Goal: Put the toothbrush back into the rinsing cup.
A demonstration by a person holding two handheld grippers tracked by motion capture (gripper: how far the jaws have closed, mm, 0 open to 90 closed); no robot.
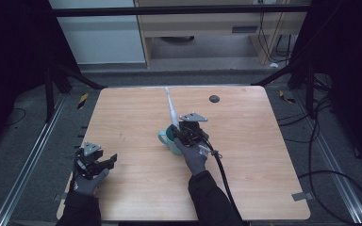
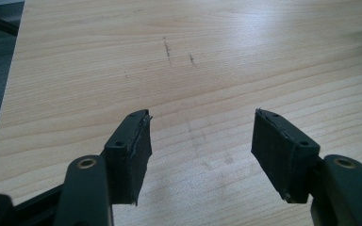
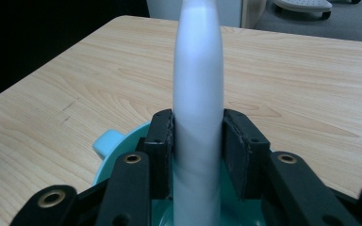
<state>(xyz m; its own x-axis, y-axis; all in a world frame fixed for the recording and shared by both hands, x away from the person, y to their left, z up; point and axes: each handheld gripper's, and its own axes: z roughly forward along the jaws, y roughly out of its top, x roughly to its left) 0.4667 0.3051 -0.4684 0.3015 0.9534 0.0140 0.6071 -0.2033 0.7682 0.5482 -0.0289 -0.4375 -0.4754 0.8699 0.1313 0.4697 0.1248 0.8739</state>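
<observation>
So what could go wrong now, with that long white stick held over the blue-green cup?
The right tongs clamp the long white stick low down, so most of it rises above the grip; it might swing or slip in the pads. Its lower end stands in the cup, so a sideways push could tip or drag the cup. The left tongs rest open, well away, so nothing steadies the cup.

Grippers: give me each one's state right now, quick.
Left gripper: open, nothing between its jaws, over bare table.
Right gripper: shut on the white utensil handle, above the teal cup.
</observation>
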